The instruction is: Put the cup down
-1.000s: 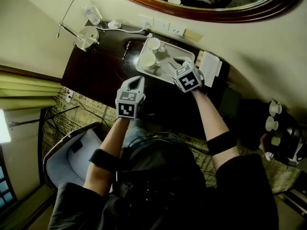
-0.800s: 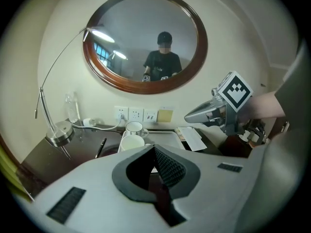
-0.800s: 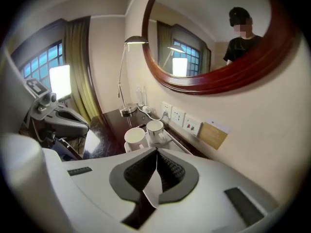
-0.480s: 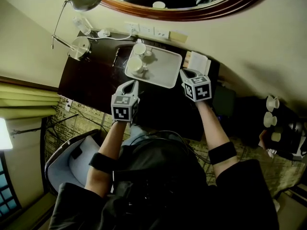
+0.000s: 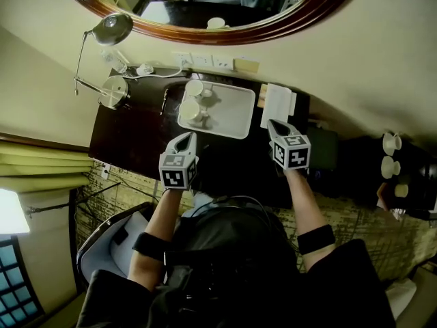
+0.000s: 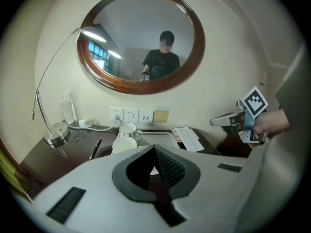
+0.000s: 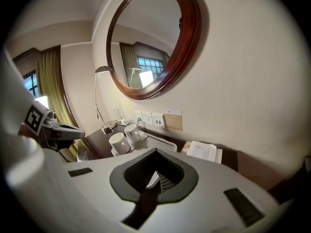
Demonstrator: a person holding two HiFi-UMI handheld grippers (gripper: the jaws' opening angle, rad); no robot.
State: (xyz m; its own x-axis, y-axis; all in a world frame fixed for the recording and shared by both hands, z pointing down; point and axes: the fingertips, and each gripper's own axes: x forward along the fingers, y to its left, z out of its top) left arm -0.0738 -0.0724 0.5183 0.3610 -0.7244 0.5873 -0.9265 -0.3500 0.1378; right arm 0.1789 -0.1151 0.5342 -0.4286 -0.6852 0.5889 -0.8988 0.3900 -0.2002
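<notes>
Two white cups stand upright at the left end of a white tray [image 5: 225, 115] on the dark desk: one nearer the wall [image 5: 194, 87], one nearer me [image 5: 190, 109]. Both also show in the left gripper view [image 6: 128, 129] [image 6: 124, 144] and the right gripper view [image 7: 131, 131] [image 7: 118, 142]. My left gripper [image 5: 187, 137] hovers just in front of the tray, shut and empty. Off the tray's right side, beside the papers, my right gripper [image 5: 275, 124] is also shut with nothing between its fingers.
A desk lamp [image 5: 113, 29] and its round base [image 5: 113, 89] stand at the desk's left end, with a pen [image 5: 164, 101] beside the tray. White papers [image 5: 276, 104] lie right of the tray. An oval mirror [image 5: 205, 9] and wall sockets [image 5: 205, 61] are behind. More cups [image 5: 392, 143] sit far right.
My right gripper has drawn back off the tray to the right, away from the cups. The left gripper has stayed about where it was in front of the tray.
</notes>
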